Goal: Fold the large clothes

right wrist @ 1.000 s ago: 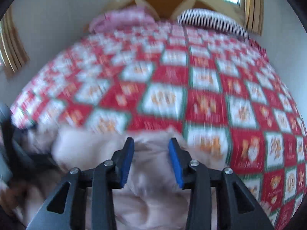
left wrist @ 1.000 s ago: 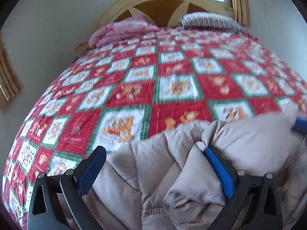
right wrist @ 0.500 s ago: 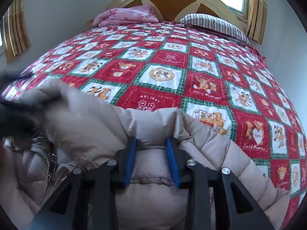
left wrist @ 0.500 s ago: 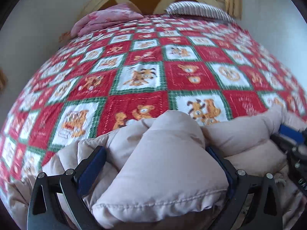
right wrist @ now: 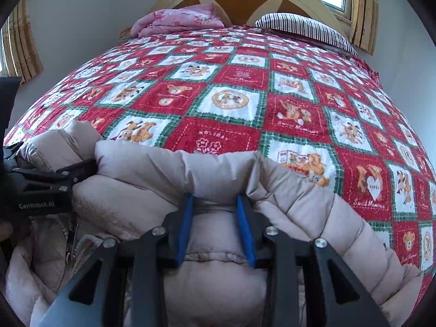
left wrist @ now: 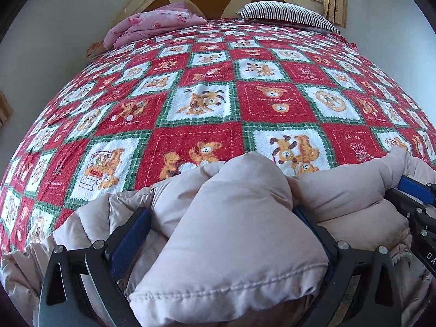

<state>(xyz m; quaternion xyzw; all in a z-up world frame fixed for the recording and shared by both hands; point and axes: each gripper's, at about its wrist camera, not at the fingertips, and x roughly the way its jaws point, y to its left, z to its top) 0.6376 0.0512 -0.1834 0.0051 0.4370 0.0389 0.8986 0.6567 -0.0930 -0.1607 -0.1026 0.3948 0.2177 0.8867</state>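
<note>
Since a second ago both grippers have sunk with the beige puffer jacket (right wrist: 152, 179), now bunched at the foot of the teddy-bear quilt (left wrist: 207, 100). The left gripper (left wrist: 220, 218) spans a wide puffy fold, its pads pressing either side, and the right gripper (right wrist: 215, 212) pinches a narrower hem roll. The quilted shell looks light, squashy and slippery, so stitched seams and hems likely hold best.

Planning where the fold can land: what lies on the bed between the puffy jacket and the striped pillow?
Only bare quilt lies between the jacket and striped pillow; both wrist views show it.
</note>
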